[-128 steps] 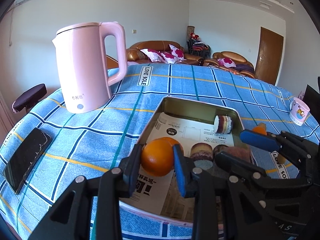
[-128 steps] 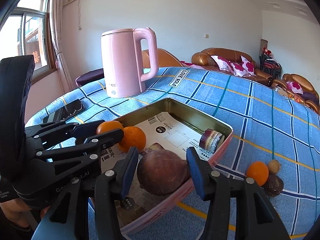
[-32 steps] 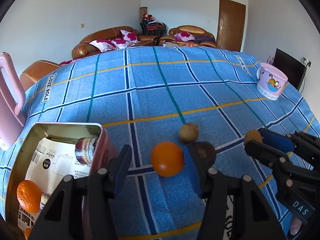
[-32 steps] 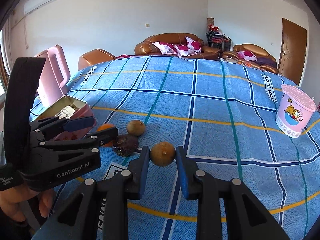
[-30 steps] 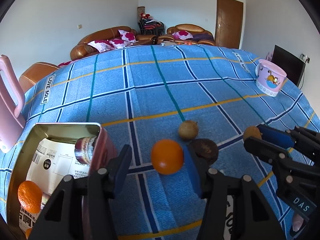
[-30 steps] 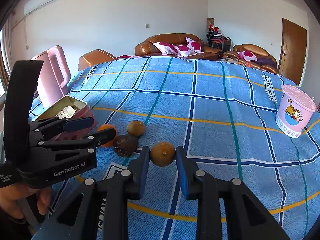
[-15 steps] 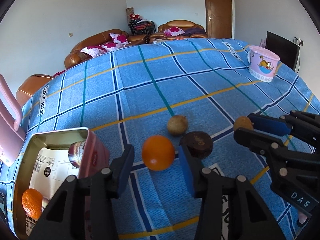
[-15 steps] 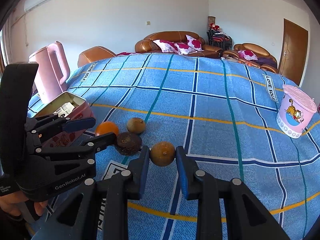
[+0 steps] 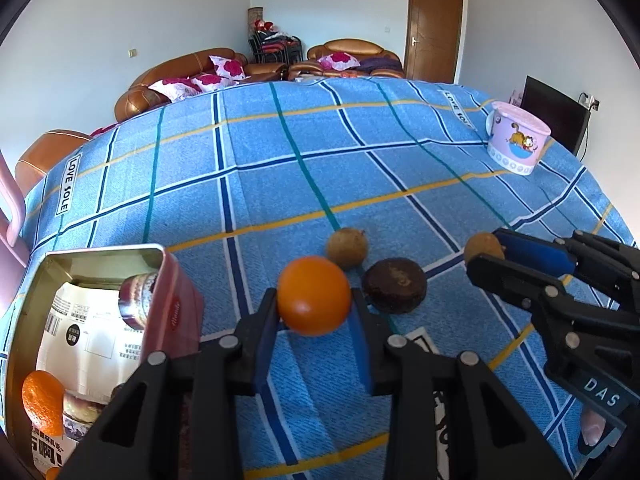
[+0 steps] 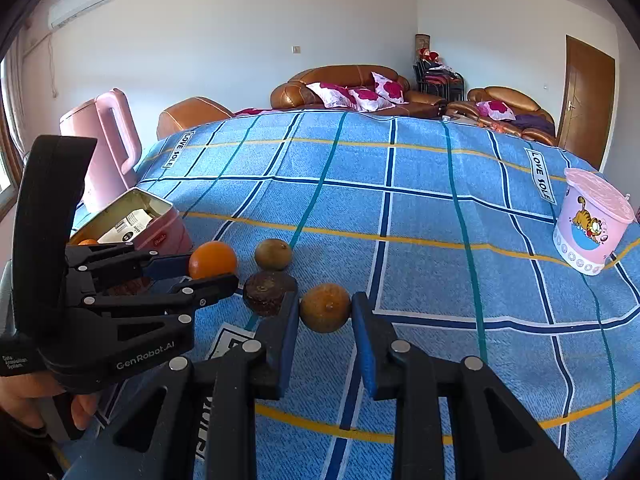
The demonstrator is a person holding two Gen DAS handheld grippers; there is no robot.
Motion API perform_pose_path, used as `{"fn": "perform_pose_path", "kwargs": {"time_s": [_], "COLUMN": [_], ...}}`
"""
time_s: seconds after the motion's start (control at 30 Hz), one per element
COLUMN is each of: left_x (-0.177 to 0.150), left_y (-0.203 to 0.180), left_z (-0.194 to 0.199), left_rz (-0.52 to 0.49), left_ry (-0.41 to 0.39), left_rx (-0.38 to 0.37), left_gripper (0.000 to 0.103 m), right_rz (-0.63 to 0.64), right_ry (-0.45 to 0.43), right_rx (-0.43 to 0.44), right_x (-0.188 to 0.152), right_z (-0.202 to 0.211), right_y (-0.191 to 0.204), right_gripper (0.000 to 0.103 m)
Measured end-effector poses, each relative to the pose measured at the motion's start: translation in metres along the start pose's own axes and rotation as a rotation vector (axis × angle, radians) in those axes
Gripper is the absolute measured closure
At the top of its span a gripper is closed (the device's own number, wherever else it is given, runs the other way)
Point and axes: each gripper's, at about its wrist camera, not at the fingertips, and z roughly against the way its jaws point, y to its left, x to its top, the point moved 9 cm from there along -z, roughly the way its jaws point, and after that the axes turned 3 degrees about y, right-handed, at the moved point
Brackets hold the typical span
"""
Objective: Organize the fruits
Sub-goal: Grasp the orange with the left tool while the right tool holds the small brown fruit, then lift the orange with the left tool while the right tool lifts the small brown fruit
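An orange (image 9: 314, 295) sits on the blue checked cloth between the blue pads of my left gripper (image 9: 314, 309); the jaws are closing and both pads touch its sides. My right gripper (image 10: 325, 312) is shut on a yellow-brown round fruit (image 10: 325, 307) resting on the cloth. Between the two grippers lie a dark brown fruit (image 9: 394, 286) and, just behind it, a tan round fruit (image 9: 347, 247). To the left stands the open pink tin (image 9: 104, 251), lined with paper, holding another orange (image 9: 42, 400) and small round cakes.
A pink kettle (image 10: 100, 148) stands behind the tin at the far left. A pink cartoon cup (image 10: 592, 220) sits near the table's right edge. Sofas and a door are beyond the table. A hand (image 10: 28, 396) holds the left gripper.
The left gripper's jaws have narrowed from wide apart until they meet the orange's sides. The right gripper and its fruit have stayed where they were.
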Motion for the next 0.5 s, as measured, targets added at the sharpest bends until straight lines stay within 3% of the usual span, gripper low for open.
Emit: {"fn": "perform_pose_path", "kwargs": {"time_s": [0.5], "left_x": [0.008], "left_y": [0.001], "left_z": [0.026], "left_rz": [0.001], "left_ry": [-0.125], "left_rx": [0.007], "left_gripper": [0.068], "right_rz": [0.002], "right_ry": [-0.059], "right_rx": [0.018], "right_x": [0.004], "right_z": [0.012], "right_y": [0.001], "right_gripper": [0.074]}}
